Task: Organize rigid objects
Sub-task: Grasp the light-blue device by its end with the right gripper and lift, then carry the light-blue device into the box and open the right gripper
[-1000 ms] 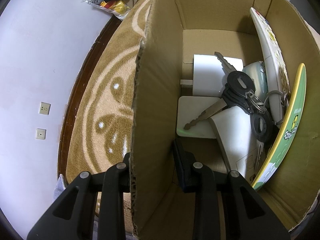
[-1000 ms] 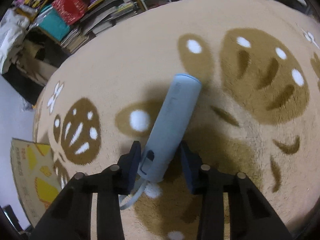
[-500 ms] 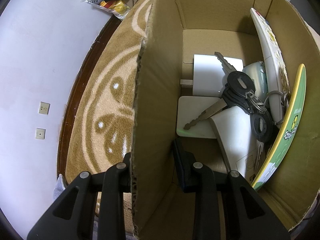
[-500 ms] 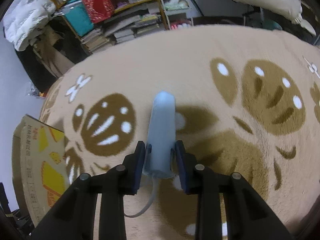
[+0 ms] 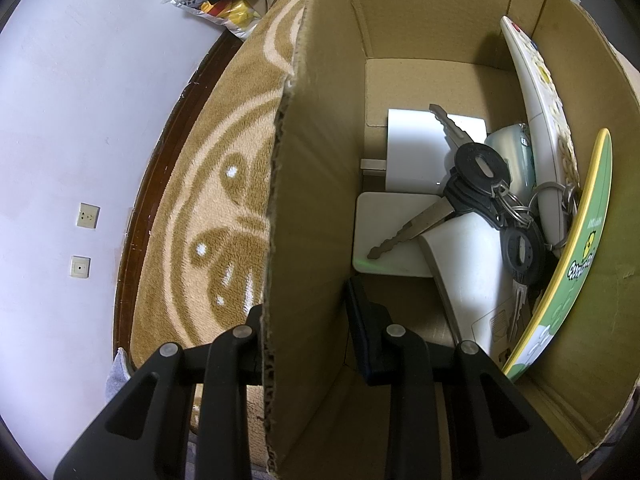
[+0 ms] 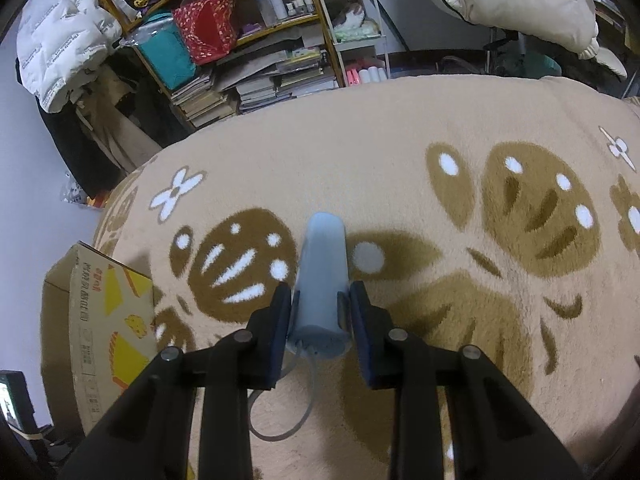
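While left gripper clamps box wall, right gripper grips blue cylinder above open rug.

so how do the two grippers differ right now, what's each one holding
The left gripper is clamped on the cardboard box wall; the right gripper grips a light blue cylinder above the rug. The box wall is thin and flat, the cylinder round. Both are shut on something.

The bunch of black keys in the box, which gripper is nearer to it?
Left. The left gripper clamps the cardboard box wall, the keys lying just inside. The right gripper holds a blue cylinder over the rug.
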Motion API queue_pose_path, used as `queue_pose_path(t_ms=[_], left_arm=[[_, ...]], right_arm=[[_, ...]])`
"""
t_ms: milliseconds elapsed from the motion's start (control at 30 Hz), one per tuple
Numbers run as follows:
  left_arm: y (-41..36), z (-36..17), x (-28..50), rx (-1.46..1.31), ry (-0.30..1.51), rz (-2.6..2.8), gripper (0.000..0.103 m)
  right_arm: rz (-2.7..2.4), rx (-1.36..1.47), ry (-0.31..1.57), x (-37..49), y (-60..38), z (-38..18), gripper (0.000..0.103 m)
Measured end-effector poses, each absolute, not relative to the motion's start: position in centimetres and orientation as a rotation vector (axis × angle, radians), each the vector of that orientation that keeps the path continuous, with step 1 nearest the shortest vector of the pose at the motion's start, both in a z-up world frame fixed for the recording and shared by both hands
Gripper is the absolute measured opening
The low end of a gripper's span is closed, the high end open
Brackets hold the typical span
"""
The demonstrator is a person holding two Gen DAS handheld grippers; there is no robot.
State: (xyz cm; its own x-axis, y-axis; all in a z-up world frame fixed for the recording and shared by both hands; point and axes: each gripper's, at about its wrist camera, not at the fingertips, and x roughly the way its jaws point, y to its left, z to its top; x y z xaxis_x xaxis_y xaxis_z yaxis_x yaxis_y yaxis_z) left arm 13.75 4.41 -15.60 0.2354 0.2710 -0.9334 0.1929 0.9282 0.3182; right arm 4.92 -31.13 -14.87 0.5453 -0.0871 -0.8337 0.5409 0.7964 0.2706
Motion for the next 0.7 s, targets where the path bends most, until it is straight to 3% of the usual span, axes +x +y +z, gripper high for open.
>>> queue_pose_path(t_ms=[167,200,233,700], left_arm=[[4.4,-15.6,13.7,0.409,1.343,0.056,0.028],[4.4,-15.6,13.7,0.409,1.343,0.056,0.028],[4.4,-15.6,13.7,0.409,1.343,0.056,0.028],[4.5,-15.8,13.7,0.401,1.345,0.054,0.028]], right_arm=[[-0.358,0.531,0.854,4.8,-30.2,-12.2,0.027],[-0.346,0.518,0.846,5.0,-29.9,-11.8,0.010],[-0.339,0.500,0.836,5.3,-29.4,-11.3,0.001],[-0.298,0.433,0.936,6.8,-27.5,-12.8,0.003]])
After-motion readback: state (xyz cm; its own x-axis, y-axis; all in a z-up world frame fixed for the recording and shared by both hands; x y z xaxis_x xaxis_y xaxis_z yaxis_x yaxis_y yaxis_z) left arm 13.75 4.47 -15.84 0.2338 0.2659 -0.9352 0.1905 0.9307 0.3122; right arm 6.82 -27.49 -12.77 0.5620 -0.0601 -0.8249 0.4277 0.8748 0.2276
